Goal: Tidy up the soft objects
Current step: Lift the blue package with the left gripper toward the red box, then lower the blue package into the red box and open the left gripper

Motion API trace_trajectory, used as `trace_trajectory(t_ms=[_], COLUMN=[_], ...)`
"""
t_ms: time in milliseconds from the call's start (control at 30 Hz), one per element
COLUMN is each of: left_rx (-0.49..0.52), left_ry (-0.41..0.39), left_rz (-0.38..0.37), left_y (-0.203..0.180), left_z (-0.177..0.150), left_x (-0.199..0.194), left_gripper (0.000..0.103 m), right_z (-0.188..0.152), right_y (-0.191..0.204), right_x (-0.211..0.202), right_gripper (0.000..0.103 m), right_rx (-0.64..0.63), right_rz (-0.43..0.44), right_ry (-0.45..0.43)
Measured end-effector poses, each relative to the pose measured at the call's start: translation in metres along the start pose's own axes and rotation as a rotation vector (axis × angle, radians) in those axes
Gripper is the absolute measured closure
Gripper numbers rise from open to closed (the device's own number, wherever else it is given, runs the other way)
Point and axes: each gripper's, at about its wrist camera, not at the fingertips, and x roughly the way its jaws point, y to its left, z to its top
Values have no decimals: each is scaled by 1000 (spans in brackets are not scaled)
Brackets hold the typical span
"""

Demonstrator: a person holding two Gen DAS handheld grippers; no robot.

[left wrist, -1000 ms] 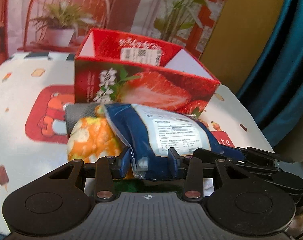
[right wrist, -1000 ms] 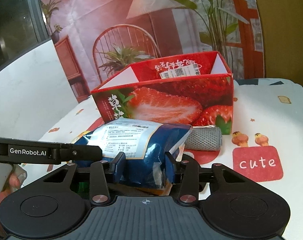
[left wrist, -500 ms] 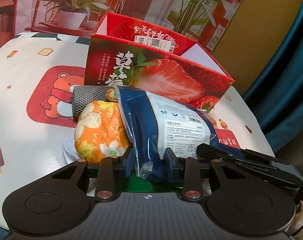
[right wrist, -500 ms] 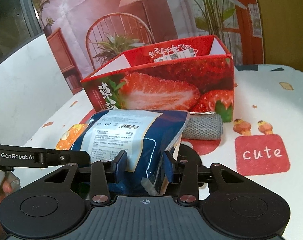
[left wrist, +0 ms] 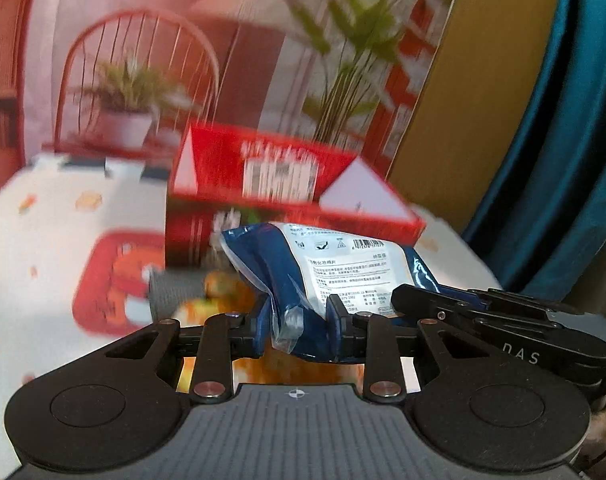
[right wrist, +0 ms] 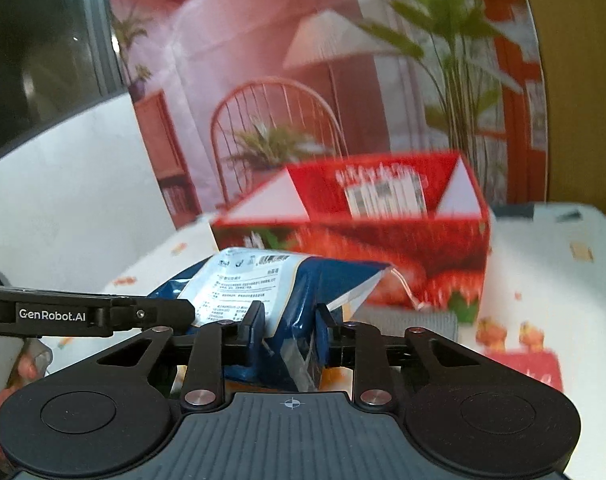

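Note:
A blue plastic bag [left wrist: 343, 264] with a white printed label hangs above the table, held at both ends. My left gripper [left wrist: 299, 312] pinches its near end and the jaws are closing on it. My right gripper [right wrist: 289, 316] squeezes the other end of the bag [right wrist: 303, 280], its jaws also closing. Under the bag lie an orange patterned soft item [left wrist: 219, 292] and a grey rolled cloth [left wrist: 171, 292]. Behind them stands an open red strawberry box [left wrist: 191, 240].
The table carries a white cloth [right wrist: 543, 272] with cartoon prints. A printed backdrop with a chair and plants hangs behind the box [right wrist: 383, 240]. A teal curtain [left wrist: 563, 160] hangs at the right. A person's hand [right wrist: 27, 364] shows at the left.
Both grippers have risen with the blue bag, lifting it off the orange item. Their jaws have narrowed on the bag's ends. The background is now motion-blurred.

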Motion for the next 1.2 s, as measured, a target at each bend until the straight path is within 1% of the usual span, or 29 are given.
trace_trajectory(t_ms=[67,167,267,400,500,633,700,833,1067,1200], left_rx=[27,55,48,27,16,-24,-30,-22,-33,-48], left_ry=[-47,-89,-102,-100,-70,-21,0,67,192,250], left_rz=[4,9,6,-11,-20,-38,-41,-17,24,39], left_y=[-5,-11,-9,0,8,19,22,21,27,33], left_z=[11,27,44,70,89,112,118,122,118,117], left_x=[-8,-13,-8,13,35,73,91,127,182,203], left_gripper=[72,72,72,72,72,72,72,72,72,72], right_z=[13,34,58,88,106,121,124,126,116,110], right_y=[4,8,7,1,-6,-23,-34,-55,-85,-96], right_x=[-5,-8,-2,18,41,73,87,115,159,180], right_gripper=[79,79,79,79,79,79,79,79,79,79], right_rx=[-24,-58,-79,-135,-170,-161,-151,-148,-98,-76], right_rz=[8,19,28,24,7,-8,-14,-35,-57,-64], right_ry=[-34,-76,-95,-105,-94,-77,-71,-33,85,158])
